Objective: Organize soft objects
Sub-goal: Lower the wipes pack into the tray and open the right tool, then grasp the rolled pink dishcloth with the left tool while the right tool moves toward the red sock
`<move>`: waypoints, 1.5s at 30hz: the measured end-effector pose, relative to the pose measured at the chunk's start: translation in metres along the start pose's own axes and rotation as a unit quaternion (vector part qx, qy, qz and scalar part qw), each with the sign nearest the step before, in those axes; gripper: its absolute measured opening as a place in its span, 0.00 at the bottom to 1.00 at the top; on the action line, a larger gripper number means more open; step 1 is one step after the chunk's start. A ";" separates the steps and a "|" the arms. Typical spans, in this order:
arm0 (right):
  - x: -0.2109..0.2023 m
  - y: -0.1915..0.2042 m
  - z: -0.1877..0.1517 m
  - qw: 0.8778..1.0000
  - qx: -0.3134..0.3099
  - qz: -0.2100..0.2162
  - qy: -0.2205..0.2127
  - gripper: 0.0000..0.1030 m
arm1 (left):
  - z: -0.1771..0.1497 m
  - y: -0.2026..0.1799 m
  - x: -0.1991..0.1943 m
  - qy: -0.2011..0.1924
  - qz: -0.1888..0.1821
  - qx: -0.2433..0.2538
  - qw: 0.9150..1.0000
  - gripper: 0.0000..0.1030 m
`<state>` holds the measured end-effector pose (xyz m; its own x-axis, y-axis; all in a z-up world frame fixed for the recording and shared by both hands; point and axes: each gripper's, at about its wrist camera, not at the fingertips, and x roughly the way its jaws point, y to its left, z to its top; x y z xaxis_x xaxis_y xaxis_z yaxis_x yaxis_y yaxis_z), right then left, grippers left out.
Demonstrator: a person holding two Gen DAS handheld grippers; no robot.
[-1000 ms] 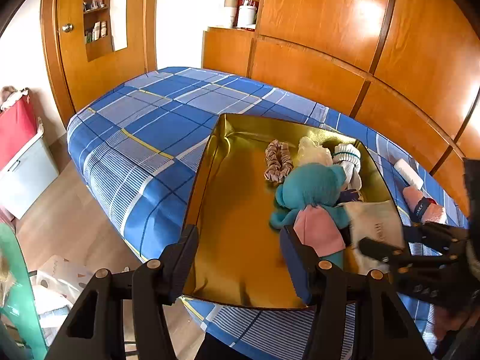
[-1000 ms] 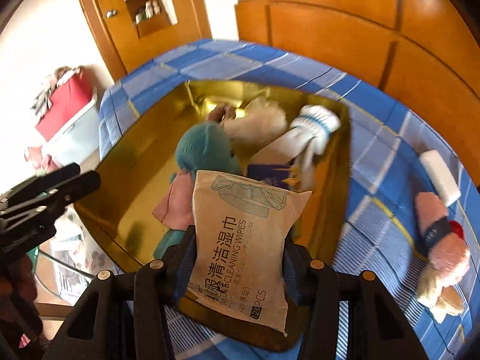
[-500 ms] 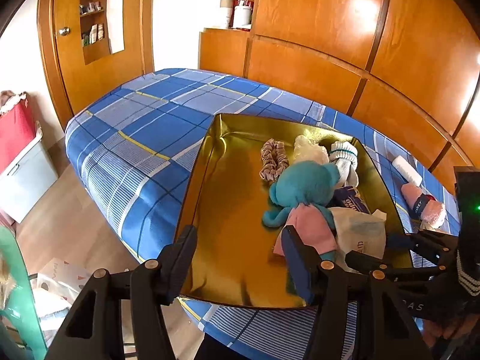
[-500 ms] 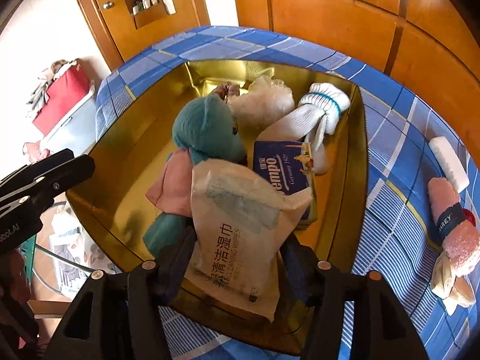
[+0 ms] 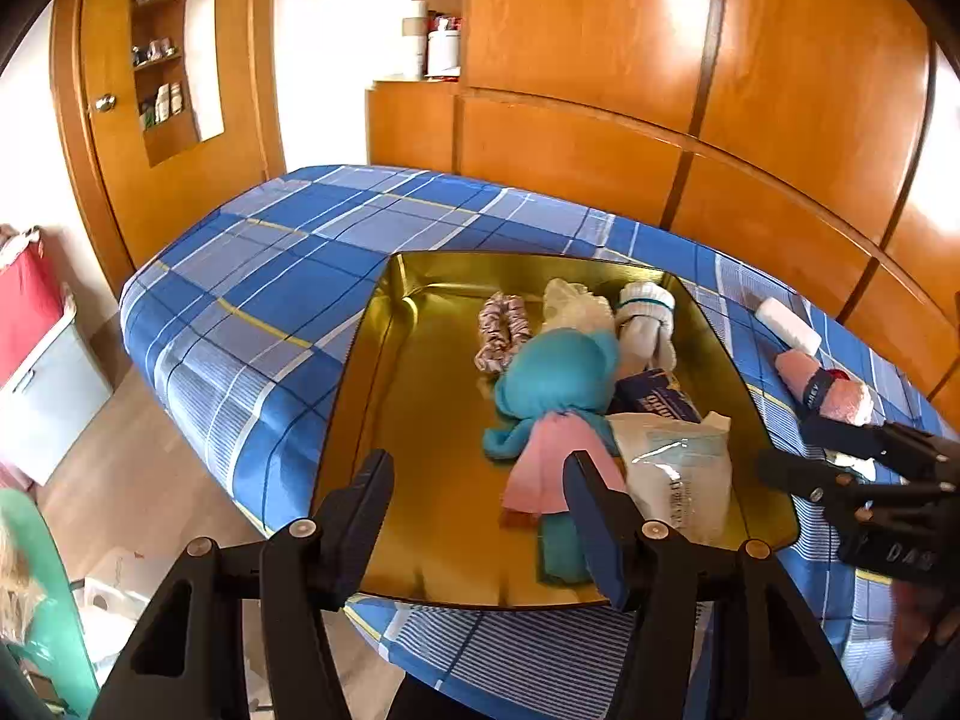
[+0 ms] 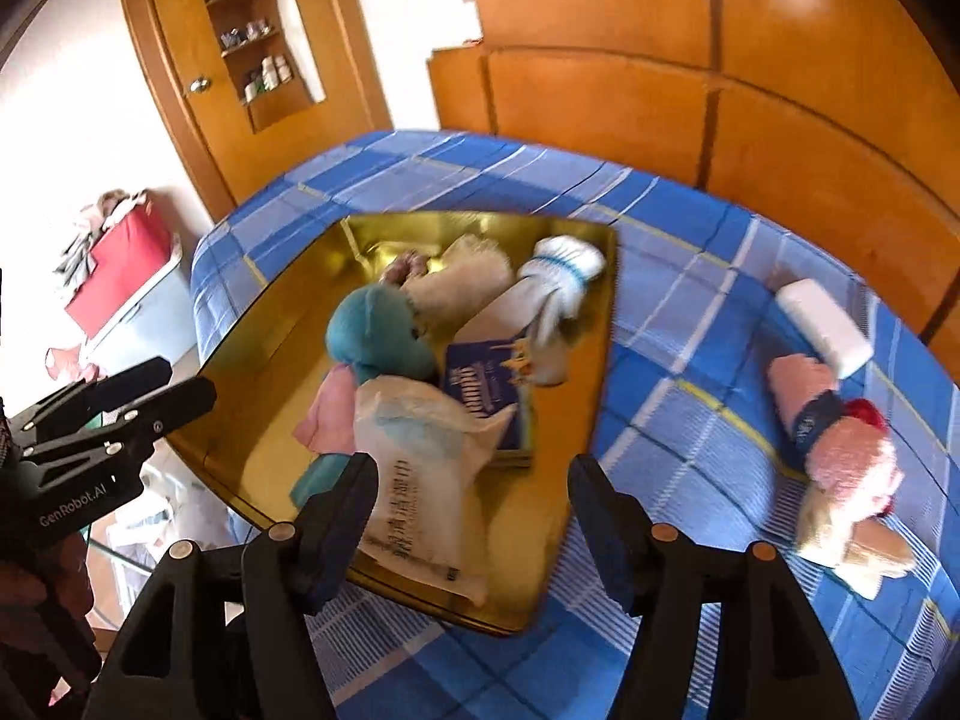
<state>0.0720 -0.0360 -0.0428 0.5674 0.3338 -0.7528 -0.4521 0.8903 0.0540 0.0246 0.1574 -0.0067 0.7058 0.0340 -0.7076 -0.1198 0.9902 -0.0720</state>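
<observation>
A gold tray lies on the blue plaid bed. In it are a teal plush with a pink cloth, a scrunchie, rolled white socks, a blue tissue pack and a wet-wipes pack. My right gripper is open, just above the wipes pack at the tray's near edge. My left gripper is open and empty over the tray's near edge.
On the bed right of the tray lie a rolled pink towel, a white roll and a beige cloth. Wooden panels stand behind the bed. A red bin stands on the floor at the left.
My right gripper has opened and let go of the wipes pack, which now lies in the tray. It has drawn back and turned right. My left gripper barely moved.
</observation>
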 end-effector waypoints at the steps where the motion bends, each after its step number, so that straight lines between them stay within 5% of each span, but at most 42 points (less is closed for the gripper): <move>1: -0.004 -0.003 0.000 1.000 0.003 -0.004 -0.004 0.65 | 0.000 -0.003 -0.001 -0.001 -0.001 0.004 1.000 0.58; 19: -0.076 -0.128 -0.034 0.988 0.106 -0.100 -0.057 0.65 | 0.010 -0.079 -0.011 -0.021 -0.038 0.096 0.994 0.58; 30: -0.107 -0.240 -0.087 0.951 0.238 -0.184 -0.067 0.65 | 0.009 -0.152 -0.012 -0.015 -0.091 0.167 0.982 0.58; 37: -0.115 -0.277 -0.111 0.924 0.327 -0.180 -0.076 0.65 | 0.015 -0.208 0.005 0.032 -0.151 0.175 0.972 0.58; 45: -0.121 -0.277 -0.111 0.925 0.330 -0.168 -0.087 0.65 | 0.036 -0.263 0.057 0.112 -0.202 0.123 0.965 0.58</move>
<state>0.0525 -0.3567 -0.0395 0.7279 -0.0031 -0.6857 0.2563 0.9287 0.2679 0.1218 -0.0965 -0.0024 0.4877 -0.3641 -0.7935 0.3218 0.9199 -0.2243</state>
